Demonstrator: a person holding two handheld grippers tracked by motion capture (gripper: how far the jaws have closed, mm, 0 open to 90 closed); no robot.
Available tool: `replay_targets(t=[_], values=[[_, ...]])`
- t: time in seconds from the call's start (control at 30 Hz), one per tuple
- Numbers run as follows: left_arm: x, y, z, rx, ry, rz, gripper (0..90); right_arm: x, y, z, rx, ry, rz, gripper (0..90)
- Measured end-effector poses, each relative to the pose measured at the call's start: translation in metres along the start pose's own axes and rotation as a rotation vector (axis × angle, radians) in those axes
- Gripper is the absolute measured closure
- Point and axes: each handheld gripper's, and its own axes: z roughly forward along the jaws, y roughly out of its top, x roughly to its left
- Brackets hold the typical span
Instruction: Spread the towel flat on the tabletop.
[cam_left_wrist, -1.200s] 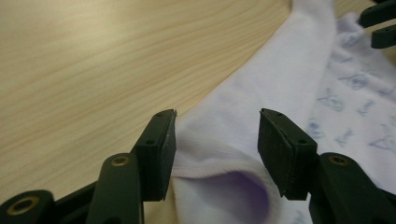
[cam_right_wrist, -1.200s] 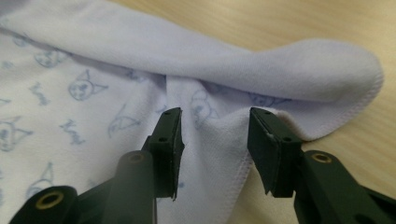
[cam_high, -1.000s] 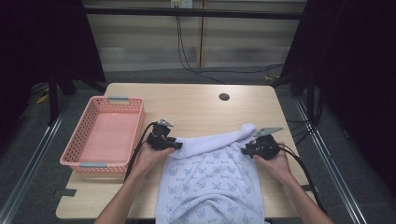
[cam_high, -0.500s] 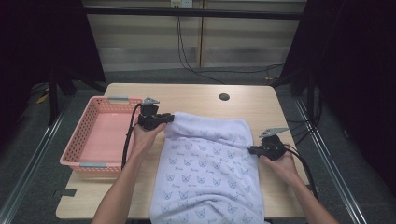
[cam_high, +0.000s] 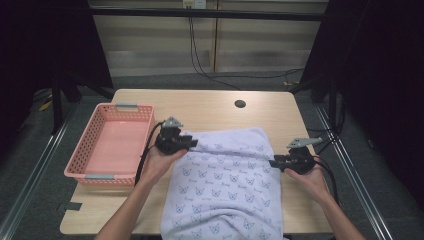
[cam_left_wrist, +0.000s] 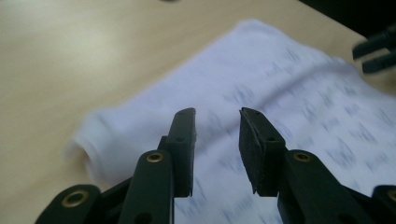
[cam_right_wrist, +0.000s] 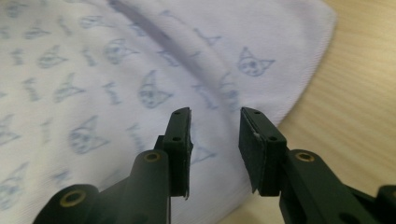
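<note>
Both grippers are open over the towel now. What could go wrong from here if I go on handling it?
1. The towel hangs over the near edge of the table; a pull toward the person could likely slide it off.
2. The left gripper is open above the rolled far corner, so a shallow grab may catch one layer only.
3. The right gripper sits at the towel's right hem, close to bare wood; closing there might miss the cloth.
</note>
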Motion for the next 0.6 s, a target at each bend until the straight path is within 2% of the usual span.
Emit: replay_targets(t=[0.03,0.07,0.1,0.13,0.17,0.2,0.3,0.33,0.4,0.43,0.47,0.53,0.57,0.6], values=[[-0.013,-0.02,-0.01,0.036,-0.026,0.041,69.1,0.008,-0.005,-0.007,-0.017,0.028,0.002,64.9],[-0.013,-0.02,-0.01,0.036,-0.026,0.041,69.8,0.008,-0.005,-0.007,-0.017,0.028,0.002,64.9],[-0.024,-0.042,-0.018,0.099,-0.056,0.052,69.8,0.019,-0.011,-0.012,-0.005,0.062,-0.023,65.2],[-0.024,-0.042,-0.018,0.099,-0.056,0.052,69.7,0.019,-0.011,-0.012,-0.005,0.062,-0.023,65.2],[-0.032,-0.061,-0.023,0.155,-0.078,0.074,69.3,0.03,-0.018,-0.013,0.019,0.11,-0.031,64.5],[-0.032,-0.061,-0.023,0.155,-0.078,0.074,67.6,0.03,-0.018,-0.013,0.019,0.11,-0.031,64.5],[-0.041,-0.085,-0.026,0.228,-0.097,0.112,66.4,0.042,-0.029,-0.01,0.073,0.125,-0.061,61.1],[-0.043,-0.091,-0.028,0.228,-0.09,0.121,66.3,0.045,-0.031,-0.007,0.084,0.134,-0.062,59.7],[-0.047,-0.095,-0.034,0.243,-0.09,0.133,73.6,0.05,-0.034,-0.001,0.101,0.131,-0.068,56.3],[-0.053,-0.102,-0.04,0.236,-0.079,0.161,74.5,0.05,-0.034,0.0,0.097,0.132,-0.067,56.2],[-0.053,-0.102,-0.04,0.236,-0.079,0.161,75.6,0.05,-0.034,0.0,0.097,0.132,-0.067,56.2],[-0.055,-0.11,-0.048,0.227,-0.104,0.13,77.8,0.051,-0.035,0.0,0.093,0.13,-0.073,54.9],[-0.058,-0.117,-0.057,0.237,-0.129,0.119,81.0,0.054,-0.036,-0.001,0.093,0.12,-0.078,54.6],[-0.058,-0.117,-0.057,0.237,-0.129,0.119,81.6,0.054,-0.036,-0.001,0.093,0.12,-0.078,54.6]])
